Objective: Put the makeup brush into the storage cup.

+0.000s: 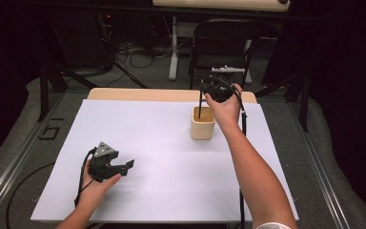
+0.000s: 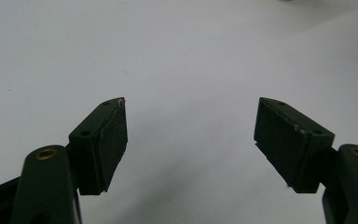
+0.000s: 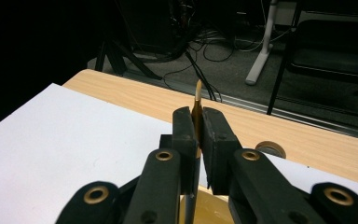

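High view: the right gripper [image 1: 208, 90] hangs over a pale cup [image 1: 203, 123] near the far edge of the white sheet [image 1: 162, 143]. A thin dark stick [image 1: 199, 106] runs from its jaws straight down into the cup, so it is likely being lowered in, or lifted out, upright, to clear the rim. The left gripper [image 1: 127, 165] sits low over the near left part of the sheet, well apart from the cup, jaws pointing right; it seems parked out of the way.

Left gripper view: the two pads [image 2: 107, 142] stand spread wide with nothing between them, over bare white sheet.

Right gripper view: the jaws are pressed together on the stick [image 3: 197, 100], whose tan pointed tip rises just above the pads [image 3: 216, 144]; its dark lower shaft drops between the arms toward the cup's yellowish inside [image 3: 207, 210] below. The grip is high on the stick, which keeps the hand above the cup.

The sheet covers most of a light wood table [image 3: 135, 95]. Beyond it lie grey floor, loose cables [image 1: 133, 57], a black folding chair [image 1: 221, 43] and dark surroundings.
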A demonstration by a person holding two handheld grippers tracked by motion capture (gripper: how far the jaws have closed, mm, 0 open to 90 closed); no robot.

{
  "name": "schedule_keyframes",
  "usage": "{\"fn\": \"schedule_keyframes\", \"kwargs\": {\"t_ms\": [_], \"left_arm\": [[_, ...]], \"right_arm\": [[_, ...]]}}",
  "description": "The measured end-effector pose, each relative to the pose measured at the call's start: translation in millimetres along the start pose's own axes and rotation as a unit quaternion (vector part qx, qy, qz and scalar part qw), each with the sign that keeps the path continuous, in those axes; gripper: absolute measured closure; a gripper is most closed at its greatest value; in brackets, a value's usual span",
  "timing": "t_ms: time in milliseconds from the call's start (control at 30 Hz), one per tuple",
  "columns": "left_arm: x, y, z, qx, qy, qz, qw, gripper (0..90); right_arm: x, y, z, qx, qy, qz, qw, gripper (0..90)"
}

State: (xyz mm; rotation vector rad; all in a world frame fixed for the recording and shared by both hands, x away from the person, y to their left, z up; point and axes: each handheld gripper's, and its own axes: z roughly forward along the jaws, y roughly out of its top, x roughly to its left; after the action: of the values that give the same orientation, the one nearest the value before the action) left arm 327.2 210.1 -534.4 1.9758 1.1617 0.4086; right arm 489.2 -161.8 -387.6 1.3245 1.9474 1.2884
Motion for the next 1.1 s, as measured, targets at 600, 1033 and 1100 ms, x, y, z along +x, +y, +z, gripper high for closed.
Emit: {"fn": "schedule_keyframes", "kwargs": {"t_ms": [600, 1033, 1100], "left_arm": [[1.1, -1.8, -3.0, 0.000, 0.000, -0.004, 1.0000, 26.3], [-1.6, -1.2, -4.4, -0.003, 0.005, -0.001, 1.0000, 26.3], [-2.0, -0.9, -4.9, -0.003, 0.004, -0.001, 1.0000, 26.3]], "right_arm": [[1.2, -9.4, 4.2, 0.007, -0.008, -0.018, 0.9998, 84.6], [3.3, -20.0, 1.3, 0.002, -0.010, -0.021, 0.9997, 84.6], [3.7, -22.2, 1.1, 0.003, -0.010, -0.022, 0.9997, 84.6]]}}
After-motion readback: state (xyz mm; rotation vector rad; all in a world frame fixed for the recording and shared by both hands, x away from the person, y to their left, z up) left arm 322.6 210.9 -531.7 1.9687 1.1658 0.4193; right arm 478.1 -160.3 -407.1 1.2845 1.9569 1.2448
